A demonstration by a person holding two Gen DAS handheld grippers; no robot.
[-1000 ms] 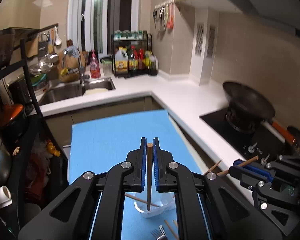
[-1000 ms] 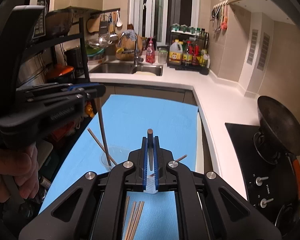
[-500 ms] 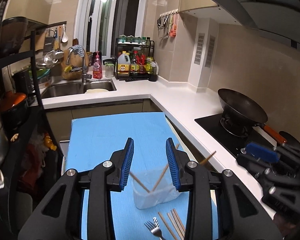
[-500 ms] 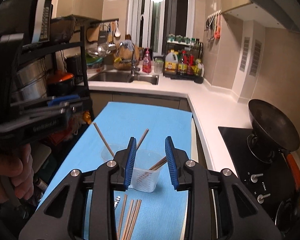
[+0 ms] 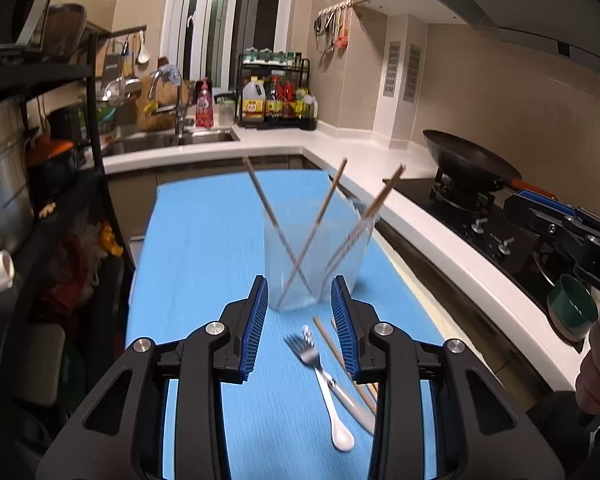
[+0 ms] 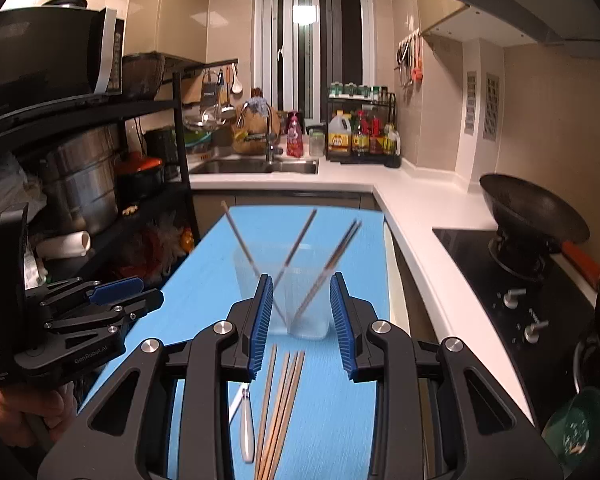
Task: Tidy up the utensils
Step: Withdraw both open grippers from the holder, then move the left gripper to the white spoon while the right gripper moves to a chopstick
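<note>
Each gripper is built of matte black angular arms, with triangular cut-outs near the base. Round silver screws are set at the joints. Ribbed blue pads (image 5: 256,326) are fitted along the inner faces of the fingers. On the left gripper (image 6: 116,292), seen from the side, white "GenRobot.AI" lettering is printed on the body.

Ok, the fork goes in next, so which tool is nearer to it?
Left, probably. The fork lies between the left tool fingers, just ahead; the right tool is centred over the loose chopsticks, the fork's handle off to its left.
</note>
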